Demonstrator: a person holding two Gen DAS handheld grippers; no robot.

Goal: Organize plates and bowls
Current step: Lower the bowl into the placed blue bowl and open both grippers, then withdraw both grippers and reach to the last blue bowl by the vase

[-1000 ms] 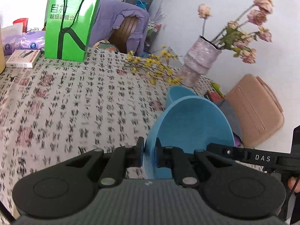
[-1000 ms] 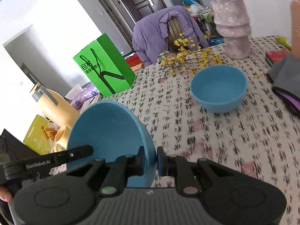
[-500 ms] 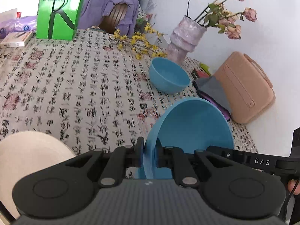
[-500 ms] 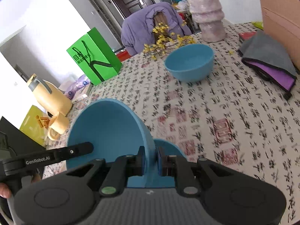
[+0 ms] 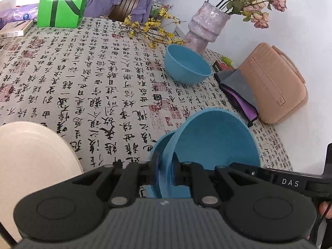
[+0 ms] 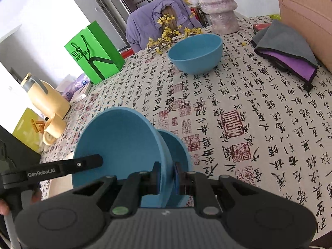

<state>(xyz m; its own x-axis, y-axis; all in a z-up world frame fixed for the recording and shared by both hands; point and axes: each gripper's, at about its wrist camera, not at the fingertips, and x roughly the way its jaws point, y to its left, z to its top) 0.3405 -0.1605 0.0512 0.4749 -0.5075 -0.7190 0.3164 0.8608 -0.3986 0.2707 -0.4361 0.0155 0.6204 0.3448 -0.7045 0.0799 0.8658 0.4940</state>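
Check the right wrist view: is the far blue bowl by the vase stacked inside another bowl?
No, the far blue bowl sits alone on the calligraphy tablecloth.

— What colour are the bowls?
— The held bowl [image 5: 215, 141] and far bowl [image 5: 186, 66] are plain blue.
— And the tablecloth [image 5: 87, 78]?
— Pale, patterned with black calligraphy and red seals. The bag [image 6: 94, 57] is bright green; the plate [image 5: 31, 155] is cream.

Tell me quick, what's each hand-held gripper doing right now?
Left hand-held gripper: shut on the rim of a blue bowl.
Right hand-held gripper: shut on the same blue bowl's rim, opposite side.
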